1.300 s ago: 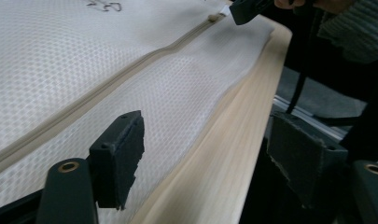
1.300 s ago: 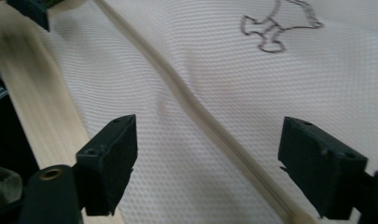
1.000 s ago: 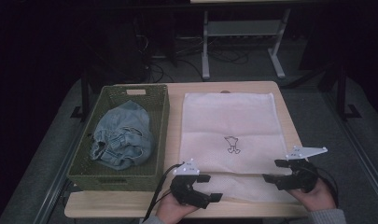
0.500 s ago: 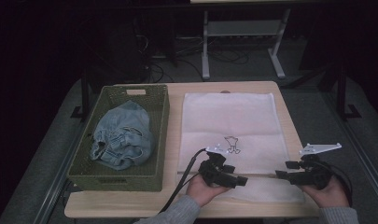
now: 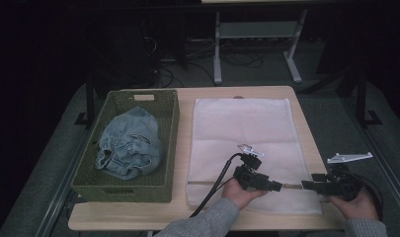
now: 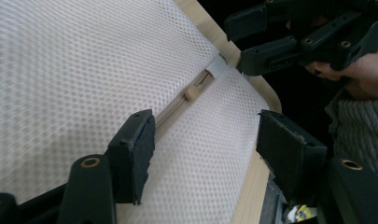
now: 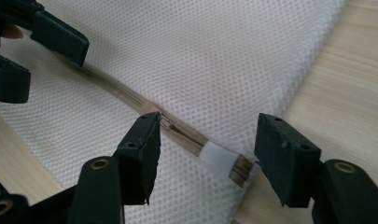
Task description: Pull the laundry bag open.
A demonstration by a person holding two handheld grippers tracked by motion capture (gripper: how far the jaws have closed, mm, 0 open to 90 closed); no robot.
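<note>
wooden table (image 5: 306,123) bore white mesh bag (image 5: 242,128) | left gripper (image 5: 274,186) – jaws just closing, unclenched over zipper (image 6: 192,92) | right gripper (image 5: 306,186) – closing, grasping nothing

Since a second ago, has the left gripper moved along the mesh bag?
Yes. In the high view the left gripper has slid rightward along the mesh bag zipper, away from the green basket, toward the right gripper.

White honeycomb-mesh bag (image 5: 242,133), tan zipper (image 7: 177,128), seemingly faded-blue denim (image 5: 131,143).
</note>
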